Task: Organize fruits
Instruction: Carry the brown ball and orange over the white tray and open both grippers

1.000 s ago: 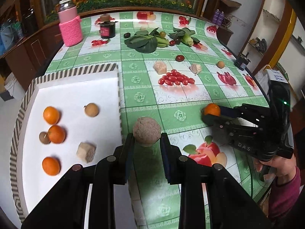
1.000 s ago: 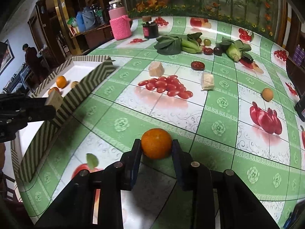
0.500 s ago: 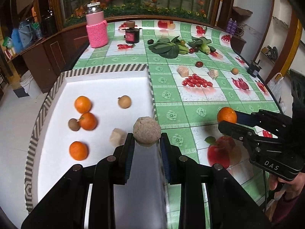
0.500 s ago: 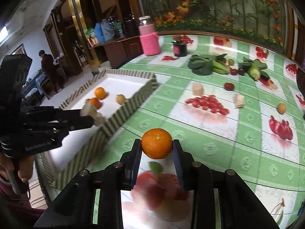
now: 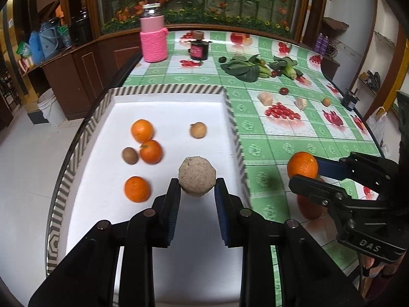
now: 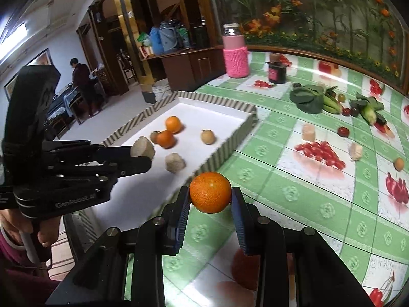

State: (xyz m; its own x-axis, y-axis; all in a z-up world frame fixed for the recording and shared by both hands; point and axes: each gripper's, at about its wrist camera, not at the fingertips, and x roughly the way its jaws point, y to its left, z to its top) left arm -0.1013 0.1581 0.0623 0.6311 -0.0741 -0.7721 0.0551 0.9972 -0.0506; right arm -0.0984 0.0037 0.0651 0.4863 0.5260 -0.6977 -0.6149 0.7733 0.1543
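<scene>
My left gripper (image 5: pixel 197 192) is shut on a rough beige round fruit (image 5: pixel 196 176) and holds it above the white tray (image 5: pixel 163 90) with the striped rim. The tray holds three oranges (image 5: pixel 142 130), a small brown fruit (image 5: pixel 130 155), a tan round fruit (image 5: pixel 198 130) and a beige chunk (image 6: pixel 174 162). My right gripper (image 6: pixel 210 199) is shut on an orange (image 6: pixel 210 192) and holds it over the green tablecloth just right of the tray's rim (image 6: pixel 225 148). The right gripper also shows in the left wrist view (image 5: pixel 304 176), and the left gripper shows in the right wrist view (image 6: pixel 141 154).
On the tablecloth lie a pink knitted jar (image 5: pixel 153 39), a dark jar (image 5: pixel 199 50), leafy greens and corn (image 5: pixel 245 67), a dark red fruit (image 5: pixel 283 90), two pale chunks (image 5: pixel 265 98) and a small tan fruit (image 5: pixel 326 101). The table edge runs at the right.
Both grippers have moved left with their fruits. The left one now hangs over the tray instead of the tablecloth, and the right one has come close to the tray's rim.
</scene>
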